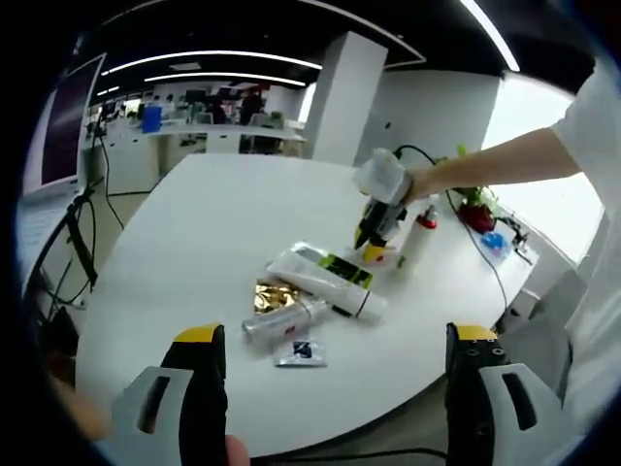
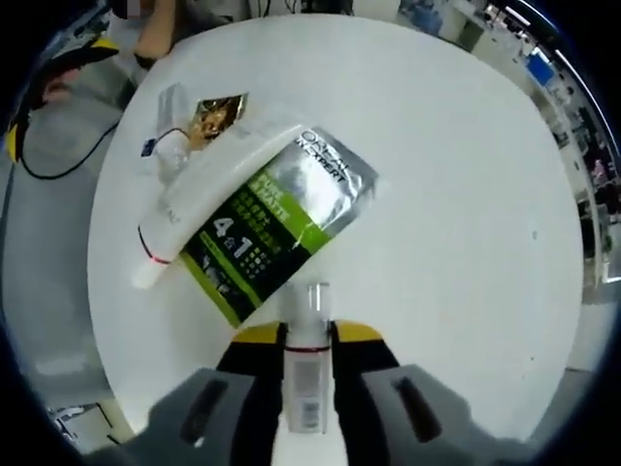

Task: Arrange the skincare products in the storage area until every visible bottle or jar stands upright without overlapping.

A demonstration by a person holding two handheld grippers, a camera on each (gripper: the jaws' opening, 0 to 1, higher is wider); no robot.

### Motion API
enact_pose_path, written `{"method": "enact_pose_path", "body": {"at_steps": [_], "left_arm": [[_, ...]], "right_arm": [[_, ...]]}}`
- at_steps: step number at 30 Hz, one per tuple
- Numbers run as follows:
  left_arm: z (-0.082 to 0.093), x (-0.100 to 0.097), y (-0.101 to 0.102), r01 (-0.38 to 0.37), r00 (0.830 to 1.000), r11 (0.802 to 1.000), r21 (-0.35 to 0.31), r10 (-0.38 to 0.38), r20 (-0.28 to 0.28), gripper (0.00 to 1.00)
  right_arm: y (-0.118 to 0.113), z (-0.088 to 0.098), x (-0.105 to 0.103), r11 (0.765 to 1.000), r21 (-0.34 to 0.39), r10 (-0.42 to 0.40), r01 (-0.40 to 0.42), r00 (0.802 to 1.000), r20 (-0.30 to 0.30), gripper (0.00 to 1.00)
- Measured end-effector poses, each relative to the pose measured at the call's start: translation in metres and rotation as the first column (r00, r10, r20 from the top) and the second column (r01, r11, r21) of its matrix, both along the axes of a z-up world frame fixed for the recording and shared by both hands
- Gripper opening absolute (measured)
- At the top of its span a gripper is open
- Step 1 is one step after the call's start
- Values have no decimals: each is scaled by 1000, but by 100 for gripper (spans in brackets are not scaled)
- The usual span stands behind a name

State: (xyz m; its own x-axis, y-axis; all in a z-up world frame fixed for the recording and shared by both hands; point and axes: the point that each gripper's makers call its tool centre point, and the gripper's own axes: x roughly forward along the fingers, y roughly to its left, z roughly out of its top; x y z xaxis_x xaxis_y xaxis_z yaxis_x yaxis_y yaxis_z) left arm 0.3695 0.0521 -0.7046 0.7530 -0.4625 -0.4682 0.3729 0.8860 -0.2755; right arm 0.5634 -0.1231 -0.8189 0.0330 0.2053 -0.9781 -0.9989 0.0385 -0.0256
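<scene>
The right gripper was clamped on a small bottle, left gripper fingers apart, while the tube and clear bottle lay flat on the worktop, unsorted.

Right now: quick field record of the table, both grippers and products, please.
surface: white table
left gripper: open, holds nothing
right gripper: shut on small clear bottle
green-label tube: lying flat, overlaps white tube
silver bottle: lying on its side
gold sachet: flat, beside the tubes
upright items: none apparent
</scene>
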Motion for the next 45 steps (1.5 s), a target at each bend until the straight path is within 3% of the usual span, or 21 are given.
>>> {"method": "enact_pose_path", "body": {"at_steps": [9,21,30,45], "left_arm": [[0,1,2,-3,1000,1000,0,3,5,92],[2,3,5,-20,1000,1000,0,20,12,92],[0,4,5,-24,1000,1000,-2,24,7,92],[-1,1,4,-9,1000,1000,6,9,4,92]], "right_arm": [[0,11,4,1000,26,-4,4,1000,12,16],[1,-4,-3,995,-58,85,-85,996,3,19],[-3,-7,0,994,-71,81,-80,997,-1,18],[7,27,1,993,70,88,-91,995,47,17]]}}
